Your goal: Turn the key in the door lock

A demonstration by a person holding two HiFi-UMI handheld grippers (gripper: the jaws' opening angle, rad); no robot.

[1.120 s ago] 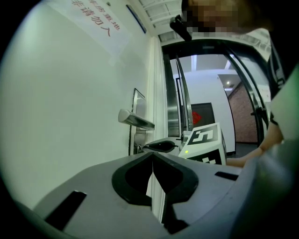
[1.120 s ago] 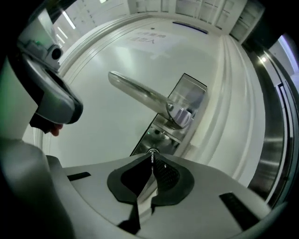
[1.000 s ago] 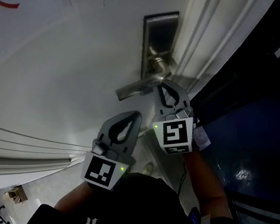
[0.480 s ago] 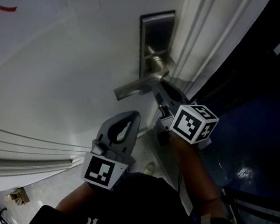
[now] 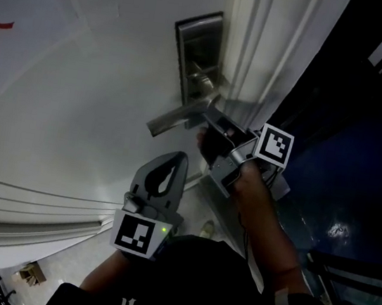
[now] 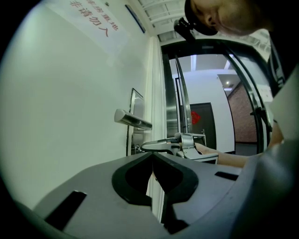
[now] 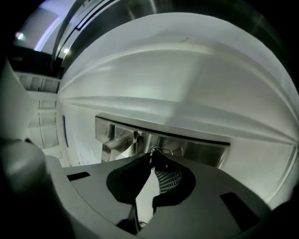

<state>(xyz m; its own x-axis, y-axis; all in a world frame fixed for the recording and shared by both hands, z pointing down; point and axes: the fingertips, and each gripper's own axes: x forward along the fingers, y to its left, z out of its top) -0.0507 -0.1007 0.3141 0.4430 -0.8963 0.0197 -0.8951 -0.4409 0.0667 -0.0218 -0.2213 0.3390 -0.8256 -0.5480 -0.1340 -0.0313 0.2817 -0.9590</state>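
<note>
1. My right gripper [image 7: 152, 157] is pinched shut, its tips pressed together right against the lock plate [image 7: 202, 148].
2. The key is where those tips meet. They cover the key itself, and only its thin wire ring [image 7: 161, 149] shows just past them.
3. This gripper lies rolled on its side, so the lock plate runs across its view, straight ahead of the tips.
4. The door handle [image 7: 117, 140] sticks out of the plate just to the left of my right tips in that view. In the head view the tips sit directly under the handle's hub.
5. The white door [image 7: 187, 84] fills everything beyond the plate.
6. My left gripper [image 6: 152, 155] is closed too, jaws touching along their length with nothing between them.
7. It hangs back from the door, well short of the lock and lower than my right gripper, with its tips pointing up toward the handle.
8. From the left gripper, the handle is ahead and above, and my right gripper reaches in to the plate just beneath it.
9. The door frame [image 6: 154, 93] stands just to the right of the plate from there.
</note>
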